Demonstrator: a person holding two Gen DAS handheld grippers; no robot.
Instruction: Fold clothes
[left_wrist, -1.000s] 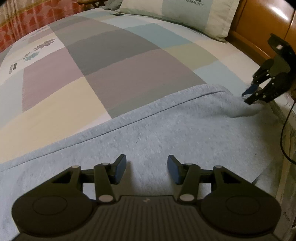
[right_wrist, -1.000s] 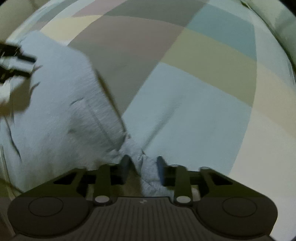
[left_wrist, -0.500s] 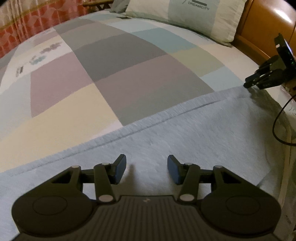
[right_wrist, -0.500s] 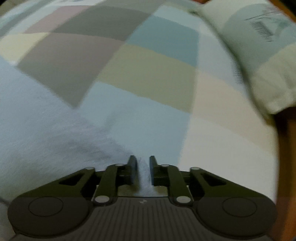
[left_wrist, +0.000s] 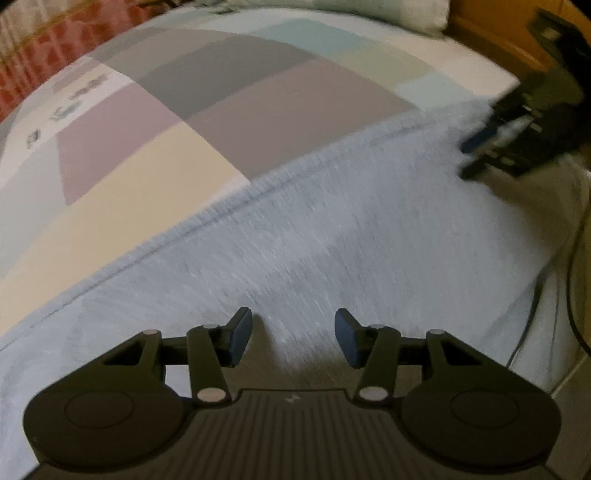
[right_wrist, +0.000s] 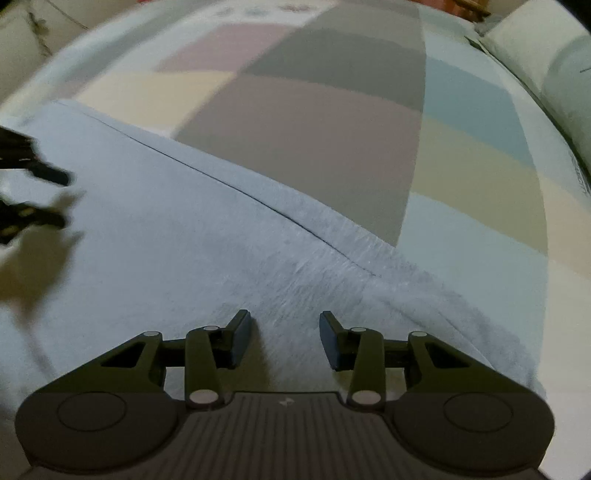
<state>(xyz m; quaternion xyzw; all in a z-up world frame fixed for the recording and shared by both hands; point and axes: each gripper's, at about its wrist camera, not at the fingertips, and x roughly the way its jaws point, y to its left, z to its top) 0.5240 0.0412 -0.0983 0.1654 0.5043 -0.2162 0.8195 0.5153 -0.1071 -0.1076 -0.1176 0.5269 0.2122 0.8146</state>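
A light blue-grey garment (left_wrist: 332, 229) lies spread flat on the bed, its straight hem running diagonally across both views. My left gripper (left_wrist: 293, 341) hovers just above the cloth, open, nothing between its fingers. In the left wrist view the right gripper (left_wrist: 476, 157) appears blurred at the garment's far right corner, open. In the right wrist view my right gripper (right_wrist: 284, 339) is open over the garment (right_wrist: 184, 229) near its corner, empty. The left gripper (right_wrist: 55, 197) shows blurred at the left edge of that view, open.
The bed carries a patchwork sheet (left_wrist: 229, 110) of grey, mauve, cream and pale blue squares. A pillow (right_wrist: 561, 74) lies at the head, beside a wooden headboard (left_wrist: 491, 33). A dark cable (left_wrist: 576, 295) hangs at the bed's right side. A red patterned cloth (left_wrist: 44, 48) lies beyond the far edge.
My right gripper has let go of the garment's corner and opened, and it now points back across the cloth. The garment lies flatter. The left gripper stays open and has shifted slightly.
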